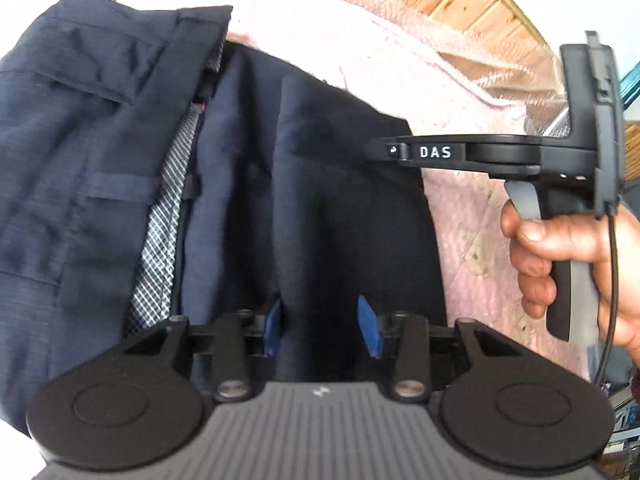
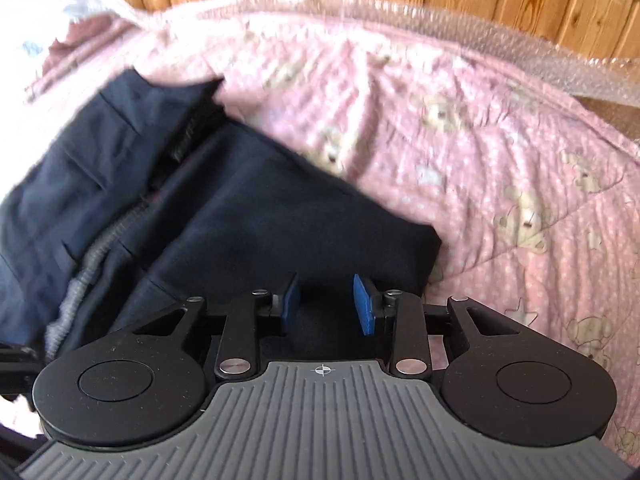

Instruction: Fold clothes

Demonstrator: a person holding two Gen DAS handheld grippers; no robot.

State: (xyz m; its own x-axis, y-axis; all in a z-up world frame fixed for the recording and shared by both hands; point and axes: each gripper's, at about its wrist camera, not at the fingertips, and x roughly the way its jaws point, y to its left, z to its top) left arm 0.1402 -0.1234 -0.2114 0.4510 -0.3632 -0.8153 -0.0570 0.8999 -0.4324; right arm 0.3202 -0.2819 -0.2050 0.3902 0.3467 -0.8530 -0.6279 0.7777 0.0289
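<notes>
- Navy trousers [image 1: 248, 168] lie partly folded on a pink bear-print quilt [image 2: 460, 128], checked waistband lining showing.
- Step judged: mid-fold; next move calls for gripping an edge of the folded leg section.
- Left gripper [image 1: 320, 324]: jaws parted, over the cloth, nothing held.
- Right gripper [image 2: 326, 306]: jaws parted, above the folded corner, holding nothing.

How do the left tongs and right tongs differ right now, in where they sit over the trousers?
The left tongs sit over the middle of the navy trousers, near the checked grey lining; the right tongs sit by the trousers' corner, close to the pink teddy-bear quilt. The left tongs' gap looks slightly wider than the right's. Both are open, blue-padded, holding nothing.
</notes>
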